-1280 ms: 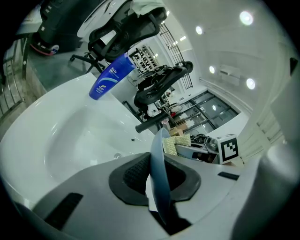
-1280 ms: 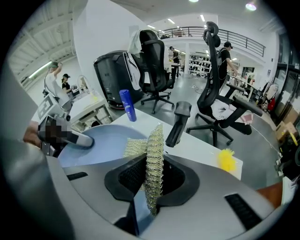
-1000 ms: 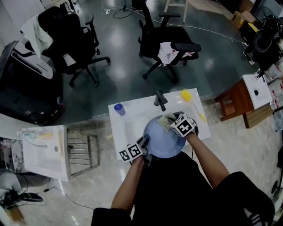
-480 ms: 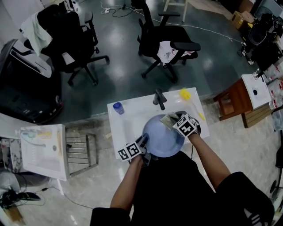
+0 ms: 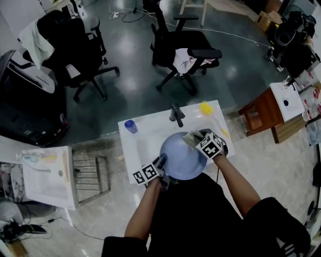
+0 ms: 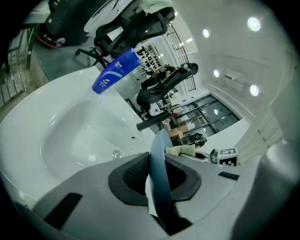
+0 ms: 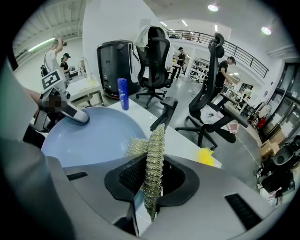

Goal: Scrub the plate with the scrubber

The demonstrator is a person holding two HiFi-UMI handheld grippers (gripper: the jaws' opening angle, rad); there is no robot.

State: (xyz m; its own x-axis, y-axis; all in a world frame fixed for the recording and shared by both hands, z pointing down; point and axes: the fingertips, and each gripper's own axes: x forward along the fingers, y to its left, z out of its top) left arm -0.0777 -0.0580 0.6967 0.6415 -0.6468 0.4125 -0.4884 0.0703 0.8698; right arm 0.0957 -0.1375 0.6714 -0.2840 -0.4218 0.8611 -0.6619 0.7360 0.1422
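Over the sink (image 5: 140, 145), left gripper (image 6: 158, 179) fingers (image 6: 133, 174) clamp the blue plate (image 5: 180, 160) by its rim; right gripper (image 7: 151, 182) fingers (image 7: 132, 176) squeeze the scrubber (image 7: 153, 152) at its edge.

We see open office or lab hall: black office chairs (image 5: 185, 47) on grey floor (image 5: 130, 65), railing (image 7: 243, 49) of upper gallery, ceiling lights (image 7: 213, 8), white sink (image 5: 140, 143) standing alone.
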